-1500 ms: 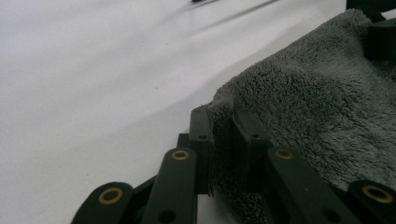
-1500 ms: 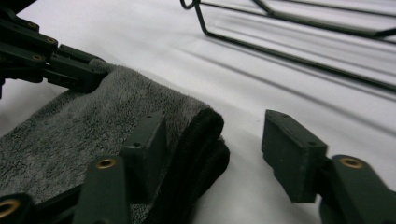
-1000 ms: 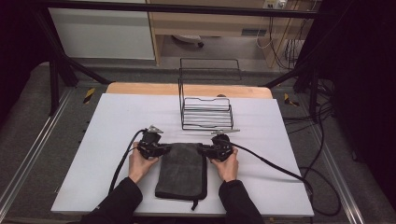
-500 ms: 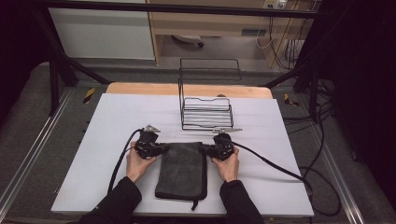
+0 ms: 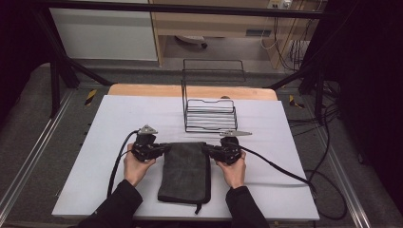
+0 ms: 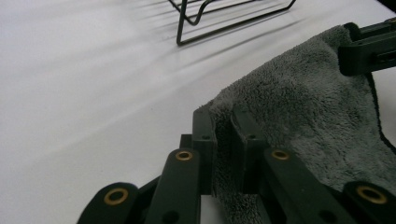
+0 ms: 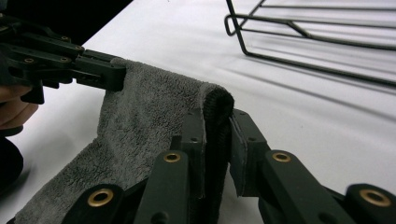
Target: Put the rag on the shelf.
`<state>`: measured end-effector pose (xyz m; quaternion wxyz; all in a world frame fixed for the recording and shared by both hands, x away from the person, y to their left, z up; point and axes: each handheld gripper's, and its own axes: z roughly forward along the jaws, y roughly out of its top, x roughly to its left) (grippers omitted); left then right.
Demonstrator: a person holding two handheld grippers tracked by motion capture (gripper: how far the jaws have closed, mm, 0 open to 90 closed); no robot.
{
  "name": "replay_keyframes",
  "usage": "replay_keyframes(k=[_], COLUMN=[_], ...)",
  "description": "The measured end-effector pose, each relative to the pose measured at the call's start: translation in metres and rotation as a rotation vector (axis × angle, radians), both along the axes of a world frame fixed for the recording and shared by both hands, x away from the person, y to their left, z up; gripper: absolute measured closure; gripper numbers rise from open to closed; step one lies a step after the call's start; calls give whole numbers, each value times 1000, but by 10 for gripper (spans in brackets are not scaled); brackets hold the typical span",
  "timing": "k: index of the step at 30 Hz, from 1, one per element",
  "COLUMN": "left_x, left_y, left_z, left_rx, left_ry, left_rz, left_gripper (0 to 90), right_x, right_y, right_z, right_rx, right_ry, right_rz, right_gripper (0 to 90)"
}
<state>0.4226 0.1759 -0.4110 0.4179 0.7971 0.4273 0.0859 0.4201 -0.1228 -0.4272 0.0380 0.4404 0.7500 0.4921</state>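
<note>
A dark grey towel (image 5: pixel 185 171) lies folded lengthwise on the white table (image 5: pixel 119 118), between the person's two hands. My left gripper (image 5: pixel 166 148) is shut on the towel's far left corner; in the left gripper view the pile (image 6: pixel 308 112) is pinched between its jaws (image 6: pixel 223 126). My right gripper (image 5: pixel 209 149) is shut on the far right corner, where a folded edge (image 7: pixel 144 107) sits between its jaws (image 7: pixel 217 121), which have just been closing on it. The two grippers face each other across the towel's far edge, held slightly off the table.
A black wire rack (image 5: pixel 210 107) stands just beyond the towel, at the middle back of the table. Black cables trail from both grippers, the right one (image 5: pixel 285 173) across the table to its right edge. Bare table lies left and right of the hands.
Both grippers have risen slightly with the towel's far corners in them. The towel's near part still lies flat.
</note>
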Motion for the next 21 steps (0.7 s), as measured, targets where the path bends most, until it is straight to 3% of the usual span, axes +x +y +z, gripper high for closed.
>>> replay_keyframes(k=[21], left_x=[-24], left_y=[6], left_z=[37], left_rx=[-65], left_ry=[-119], left_rz=[-11], left_gripper=[813], right_x=[-18], right_y=[-5], right_z=[31], right_rx=[54], right_ry=[-126], right_rz=[4], right_gripper=[782])
